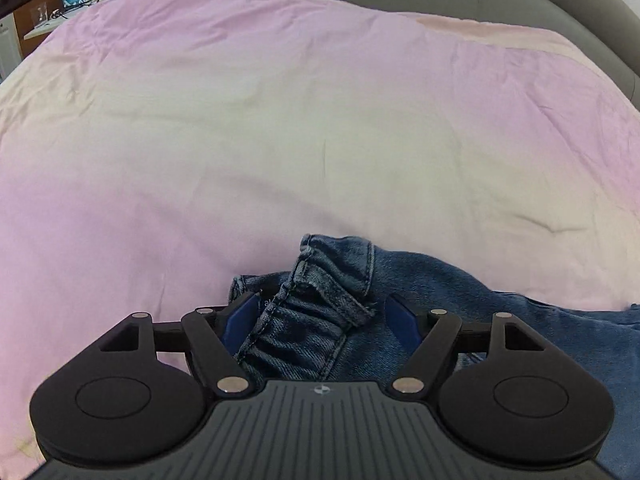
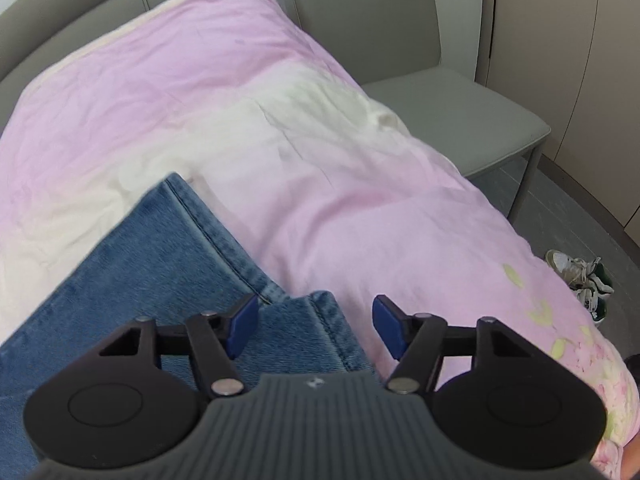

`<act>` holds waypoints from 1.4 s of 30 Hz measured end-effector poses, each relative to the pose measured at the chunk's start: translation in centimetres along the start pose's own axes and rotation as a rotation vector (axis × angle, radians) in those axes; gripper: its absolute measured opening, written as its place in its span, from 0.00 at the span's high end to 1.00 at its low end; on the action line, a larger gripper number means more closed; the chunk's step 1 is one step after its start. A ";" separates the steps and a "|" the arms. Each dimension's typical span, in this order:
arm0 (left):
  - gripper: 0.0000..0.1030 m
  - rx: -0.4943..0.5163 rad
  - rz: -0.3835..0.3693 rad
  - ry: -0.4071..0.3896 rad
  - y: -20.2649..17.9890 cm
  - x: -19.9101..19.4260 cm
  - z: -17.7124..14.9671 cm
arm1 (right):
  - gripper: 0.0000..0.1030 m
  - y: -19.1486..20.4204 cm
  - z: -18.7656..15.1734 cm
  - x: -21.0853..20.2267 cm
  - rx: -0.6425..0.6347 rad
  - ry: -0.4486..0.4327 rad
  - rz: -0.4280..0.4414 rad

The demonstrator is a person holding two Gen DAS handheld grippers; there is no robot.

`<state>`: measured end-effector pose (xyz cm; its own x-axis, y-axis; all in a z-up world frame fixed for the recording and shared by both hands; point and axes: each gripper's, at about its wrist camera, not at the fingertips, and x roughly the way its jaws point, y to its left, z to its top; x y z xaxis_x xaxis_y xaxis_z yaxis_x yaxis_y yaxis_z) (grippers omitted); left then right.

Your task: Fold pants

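Right gripper [image 2: 314, 326] (open) over jeans [image 2: 160, 264]; chair [image 2: 440, 120] bedside.

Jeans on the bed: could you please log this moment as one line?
stage: regrasp | left gripper: open over elastic waistband | right gripper: open over leg hem | jeans: on pink duvet, unheld

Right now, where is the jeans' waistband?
In the left wrist view, the elastic waistband lies bunched between the open left gripper pads, low centre, on the pink duvet.
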<state>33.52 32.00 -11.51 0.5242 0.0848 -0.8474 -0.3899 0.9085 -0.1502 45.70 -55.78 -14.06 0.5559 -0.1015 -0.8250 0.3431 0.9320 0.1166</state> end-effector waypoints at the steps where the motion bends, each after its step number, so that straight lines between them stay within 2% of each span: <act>1: 0.17 -0.012 0.002 0.004 0.1 0.6 -0.1 | 0.60 -0.4 -0.2 0.3 0.014 0.016 0.017; 2: 0.17 -0.017 0.008 0.002 0.1 0.9 -0.1 | 0.78 -0.6 -0.4 0.5 0.023 0.027 0.030; 3: 0.18 -0.015 0.012 -0.006 -0.2 1.0 -0.4 | 0.82 -0.6 -0.7 0.3 0.009 0.017 0.028; 4: 0.25 -0.019 0.023 -0.024 -0.4 0.9 -0.5 | 0.85 -0.4 -0.9 0.0 -0.016 0.000 0.030; 5: 0.39 -0.023 0.034 -0.051 -0.6 0.6 -0.6 | 0.88 0.0 -1.2 -0.5 -0.051 -0.025 0.022; 8: 0.51 -0.039 0.038 -0.120 -1.0 -1.1 -1.3 | 0.90 1.6 -1.7 -2.5 -0.146 -0.098 -0.037; 10: 0.54 -0.003 0.076 -0.161 -1.8 -2.2 -1.7 | 0.90 2.7 -1.6 -4.3 -0.194 -0.143 -0.073; 13: 0.56 -0.020 0.066 -0.229 -1.3 -4.8 -2.4 | 0.90 4.0 -0.9 -7.1 -0.233 -0.201 -0.108; 15: 0.57 -0.033 0.070 -0.247 -0.6 -6.1 -2.5 | 0.91 5.0 -0.1 -8.7 -0.242 -0.237 -0.119; 17: 0.62 -0.033 0.095 -0.256 0.0 -6.9 -2.8 | 0.91 6.0 0.8 -9.7 -0.250 -0.261 -0.118; 21: 0.63 -0.053 0.134 -0.247 1.3 -6.8 -2.2 | 0.91 9.5 2.9 -9.4 -0.269 -0.298 -0.119; 28: 0.63 -0.008 0.148 -0.221 1.0 -5.3 -1.3 | 0.91 14.2 5.2 -3.7 -0.297 -0.292 -0.159; 32: 0.63 0.019 0.166 -0.213 0.9 -4.3 -1.3 | 0.91 15.0 5.7 -0.8 -0.313 -0.288 -0.148; 36: 0.62 0.033 0.178 -0.205 0.5 -3.7 -1.5 | 0.90 14.9 5.8 2.2 -0.316 -0.246 -0.134; 38: 0.57 0.039 0.180 -0.202 0.3 -3.7 -1.5 | 0.84 14.3 5.7 2.7 -0.288 -0.251 -0.126; 39: 0.56 0.041 0.176 -0.200 0.3 -3.9 -1.5 | 0.72 13.7 5.7 2.6 -0.266 -0.260 -0.120; 40: 0.49 0.032 0.173 -0.206 0.4 -4.2 -1.6 | 0.64 13.1 5.8 2.4 -0.245 -0.263 -0.108; 42: 0.48 0.000 0.169 -0.229 0.6 -5.2 -2.0 | 0.61 11.6 6.0 1.6 -0.213 -0.263 -0.097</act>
<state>29.06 31.29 -8.16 0.6092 0.3258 -0.7230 -0.4865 0.8736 -0.0163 55.11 -47.22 -10.68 0.7141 -0.2534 -0.6526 0.2536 0.9625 -0.0963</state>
